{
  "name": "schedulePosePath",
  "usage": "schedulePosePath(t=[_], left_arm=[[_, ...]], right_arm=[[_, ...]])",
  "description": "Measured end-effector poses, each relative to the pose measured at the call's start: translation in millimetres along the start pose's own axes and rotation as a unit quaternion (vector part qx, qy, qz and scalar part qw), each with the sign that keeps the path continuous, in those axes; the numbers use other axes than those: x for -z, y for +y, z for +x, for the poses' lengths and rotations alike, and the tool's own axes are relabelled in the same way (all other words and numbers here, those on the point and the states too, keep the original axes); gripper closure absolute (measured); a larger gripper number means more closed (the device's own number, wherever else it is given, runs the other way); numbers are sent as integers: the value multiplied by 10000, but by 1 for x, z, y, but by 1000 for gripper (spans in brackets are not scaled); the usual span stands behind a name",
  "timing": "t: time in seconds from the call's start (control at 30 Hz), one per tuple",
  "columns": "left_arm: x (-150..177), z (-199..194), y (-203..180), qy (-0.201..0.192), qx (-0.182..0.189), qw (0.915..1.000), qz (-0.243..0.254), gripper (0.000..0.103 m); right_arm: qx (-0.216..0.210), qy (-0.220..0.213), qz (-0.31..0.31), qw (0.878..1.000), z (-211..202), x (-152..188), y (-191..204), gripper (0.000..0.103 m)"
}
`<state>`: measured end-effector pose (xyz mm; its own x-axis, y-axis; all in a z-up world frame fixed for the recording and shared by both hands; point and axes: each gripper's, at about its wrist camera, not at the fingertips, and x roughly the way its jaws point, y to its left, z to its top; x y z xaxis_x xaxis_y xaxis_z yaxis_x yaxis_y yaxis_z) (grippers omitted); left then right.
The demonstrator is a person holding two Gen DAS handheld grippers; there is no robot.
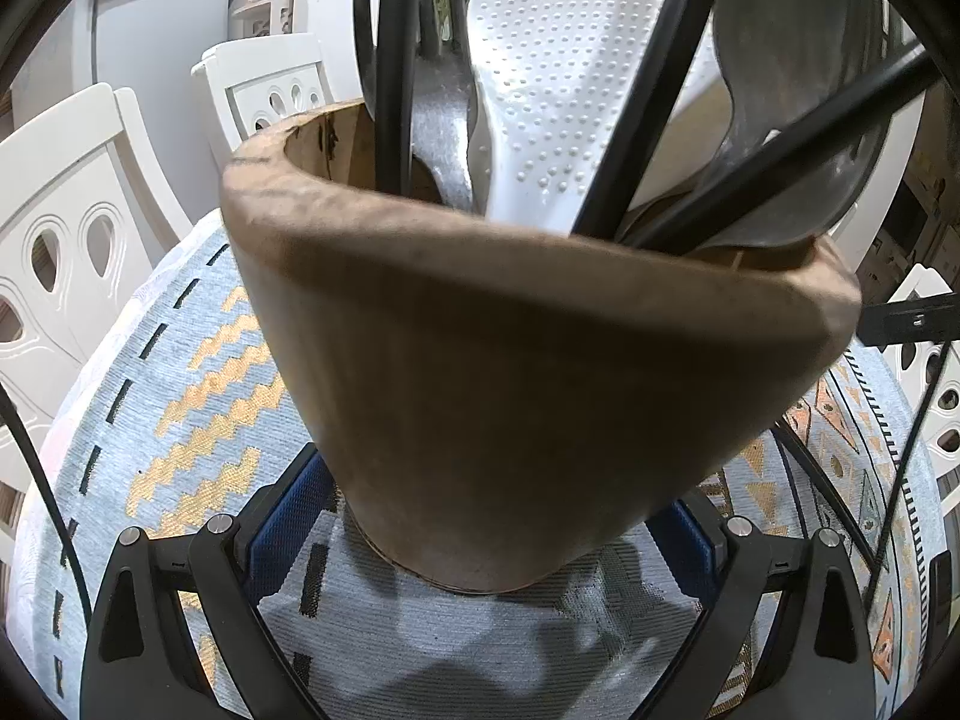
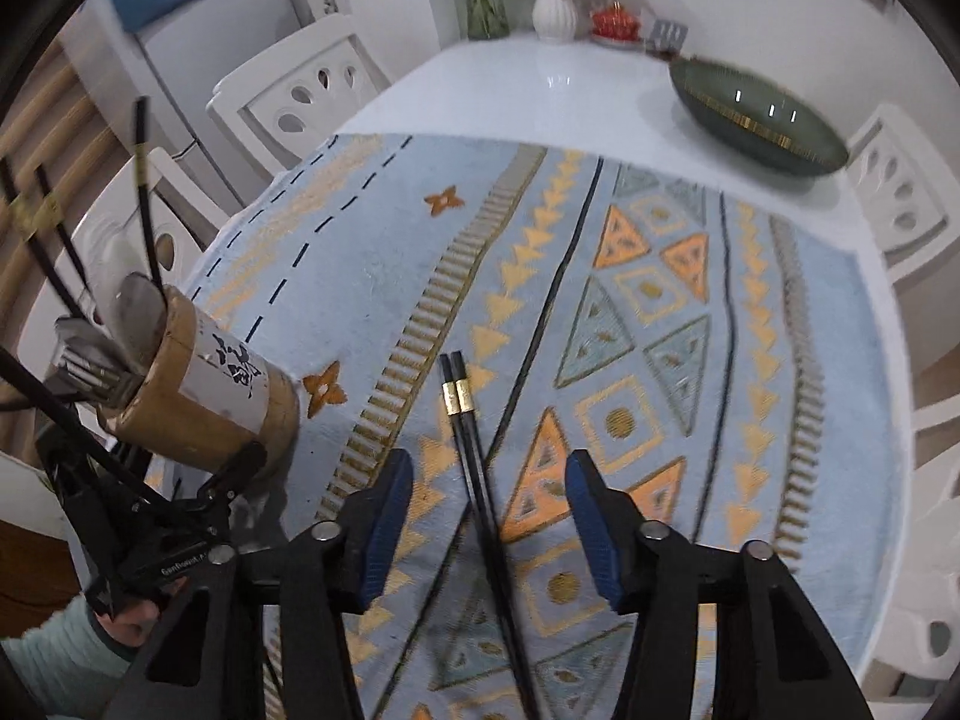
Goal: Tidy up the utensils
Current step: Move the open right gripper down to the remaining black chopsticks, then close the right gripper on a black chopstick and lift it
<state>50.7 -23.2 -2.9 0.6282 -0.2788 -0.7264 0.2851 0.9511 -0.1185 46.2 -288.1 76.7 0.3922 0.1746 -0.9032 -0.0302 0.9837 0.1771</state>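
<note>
A brown wooden utensil holder [image 1: 510,372] stands on the patterned mat, and my left gripper [image 1: 486,510] is shut on its base with a blue pad on either side. Inside it are a white dotted rice paddle [image 1: 540,90], a grey spoon [image 1: 798,120] and black chopsticks [image 1: 393,60]. The right wrist view shows the same holder [image 2: 204,384] at the left, tilted in that fisheye picture. A pair of black chopsticks with gold bands [image 2: 462,414] lies on the mat. My right gripper [image 2: 489,468] hangs low over them, open, the pair between its pads and touching neither.
The blue and orange patterned mat [image 2: 660,300] covers the near part of a white table [image 2: 510,90]. A dark green glass bowl [image 2: 756,114] and a white vase [image 2: 555,12] stand at the far end. White chairs [image 2: 300,90] ring the table. A hand in a pale green sleeve [image 2: 120,618] holds the left gripper.
</note>
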Motion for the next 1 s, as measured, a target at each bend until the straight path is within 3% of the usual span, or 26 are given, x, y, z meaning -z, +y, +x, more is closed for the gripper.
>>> schedulePosePath(t=[0.07, 0.13, 0.23, 0.43, 0.67, 1.0], left_arm=[[0, 1, 0, 21, 1, 10000, -4, 4], [-1, 1, 0, 16, -12, 10000, 2, 4], [-1, 2, -2, 3, -43, 10000, 24, 4], [-1, 1, -3, 9, -25, 10000, 17, 4], [-1, 2, 0, 17, -2, 10000, -2, 4], [-1, 2, 1, 18, -1, 10000, -3, 4]], right_arm=[[-109, 45, 94, 9999, 9, -2, -4, 64], [-209, 47, 207, 9996, 19, -5, -7, 76], [-307, 181, 379, 9986, 41, -10, -9, 78], [-212, 391, 346, 9984, 70, -17, -8, 79], [-171, 494, 261, 9983, 82, -18, -9, 79], [236, 533, -222, 9981, 83, -13, -3, 79]])
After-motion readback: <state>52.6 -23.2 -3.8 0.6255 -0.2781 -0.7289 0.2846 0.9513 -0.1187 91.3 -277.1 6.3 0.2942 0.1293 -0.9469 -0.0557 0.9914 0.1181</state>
